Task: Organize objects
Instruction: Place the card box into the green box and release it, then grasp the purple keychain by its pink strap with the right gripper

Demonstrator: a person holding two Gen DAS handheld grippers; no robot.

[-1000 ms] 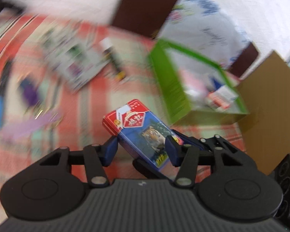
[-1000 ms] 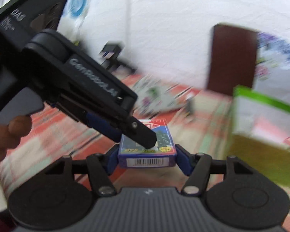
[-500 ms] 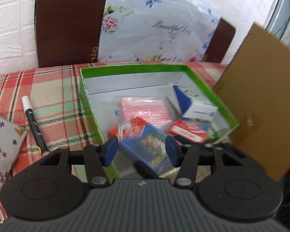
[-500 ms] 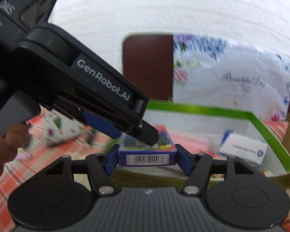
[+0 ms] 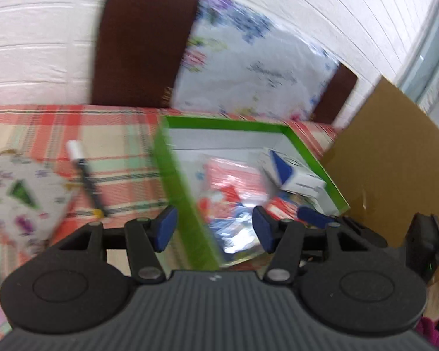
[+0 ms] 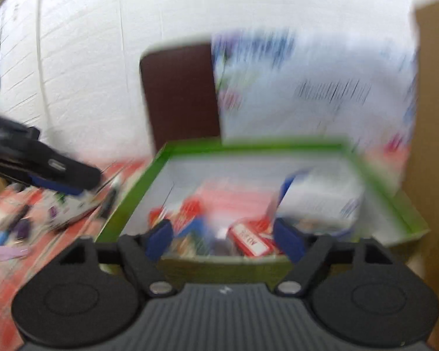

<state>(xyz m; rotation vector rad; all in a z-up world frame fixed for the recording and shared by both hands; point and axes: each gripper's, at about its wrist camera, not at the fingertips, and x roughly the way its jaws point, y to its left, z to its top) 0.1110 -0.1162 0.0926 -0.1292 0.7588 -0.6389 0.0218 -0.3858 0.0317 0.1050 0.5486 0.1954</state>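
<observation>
One green box point(image 5: 172, 172) — beside it one black marker point(image 5: 86, 180); behind it, two brown chair backs point(image 5: 143, 44).

The right hand-held gripper point(image 6: 224, 238), jaws spread empty, faces the green box point(image 6: 374, 175).

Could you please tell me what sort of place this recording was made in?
Probably a home dining area: a table under a plaid cloth, dark chair backs against a white brick wall, and a green box of household odds and ends.

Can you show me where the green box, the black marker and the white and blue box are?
green box point(image 5: 187, 181): left wrist view, its near left wall.
black marker point(image 5: 89, 181): left wrist view, dark barrel.
white and blue box point(image 5: 295, 175): left wrist view, its top face.
</observation>
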